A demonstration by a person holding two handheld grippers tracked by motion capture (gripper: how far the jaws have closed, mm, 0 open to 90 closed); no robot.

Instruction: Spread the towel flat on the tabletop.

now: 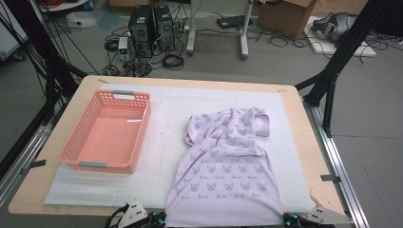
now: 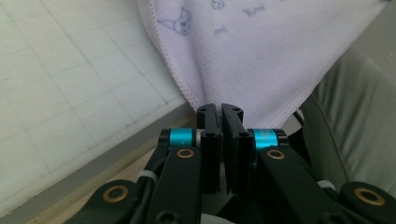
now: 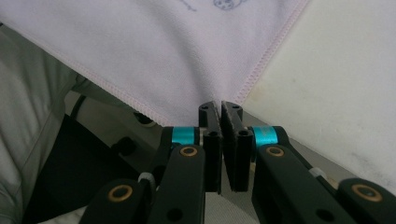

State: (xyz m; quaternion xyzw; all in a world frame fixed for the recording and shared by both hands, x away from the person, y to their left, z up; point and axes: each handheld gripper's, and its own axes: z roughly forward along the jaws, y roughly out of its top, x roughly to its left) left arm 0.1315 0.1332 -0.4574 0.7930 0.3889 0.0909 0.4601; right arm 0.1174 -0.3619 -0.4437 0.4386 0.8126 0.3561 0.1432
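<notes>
A pale lilac towel (image 1: 223,171) printed with small cartoon faces lies on the white mat, bunched at its far end and stretched flat toward the near table edge. At the towel's near left corner, my left gripper (image 1: 159,221) is at the bottom of the high view. In the left gripper view the jaws (image 2: 220,108) are pressed together on the stitched corner of the towel (image 2: 252,51). My right gripper (image 1: 290,219) holds the near right corner. Its jaws (image 3: 220,106) pinch the hem of the towel (image 3: 177,51), which hangs taut past the table edge.
A salmon-pink plastic basket (image 1: 109,130) stands with nothing in it on the left half of the white gridded mat (image 1: 161,156). The wooden table edge (image 1: 313,142) runs along the right. Computers, cables and boxes are on the floor beyond the table.
</notes>
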